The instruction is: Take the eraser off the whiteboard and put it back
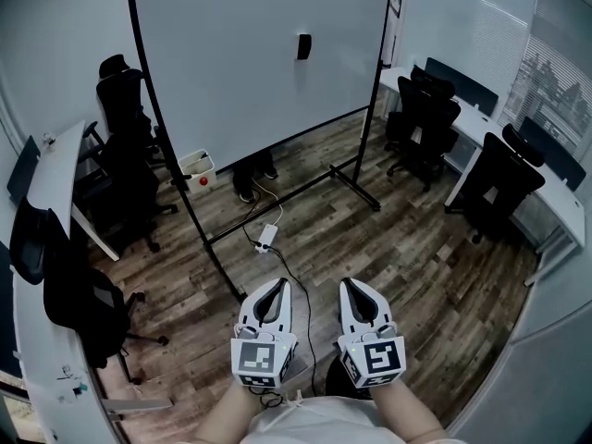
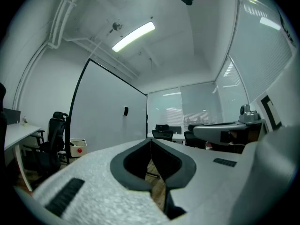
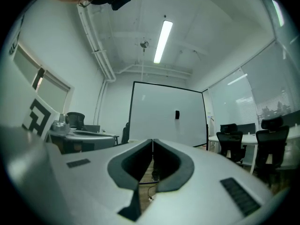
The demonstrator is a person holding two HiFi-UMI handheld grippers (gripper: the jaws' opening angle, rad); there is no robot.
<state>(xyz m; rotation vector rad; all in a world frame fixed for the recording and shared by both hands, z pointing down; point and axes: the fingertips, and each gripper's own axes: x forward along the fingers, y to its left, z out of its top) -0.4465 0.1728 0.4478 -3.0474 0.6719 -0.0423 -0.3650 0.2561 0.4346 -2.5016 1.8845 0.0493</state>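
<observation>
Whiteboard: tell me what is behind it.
A person's feet show on the floor below the whiteboard. The board covers the rest of the person.

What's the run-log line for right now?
stage: before pickup | eraser: on whiteboard, untouched | left gripper: shut, empty | right gripper: shut, empty

Left gripper (image 2: pixel 150 140) near, jaws pressed together, nothing between. Whiteboard (image 2: pixel 110 116) far left, black frame. Small dark eraser (image 2: pixel 126 110) stuck on board, toward its right edge. Black chairs (image 2: pixel 56 132) and white box (image 2: pixel 78 147) left of board. Ceiling light (image 2: pixel 133 36) lit.
</observation>
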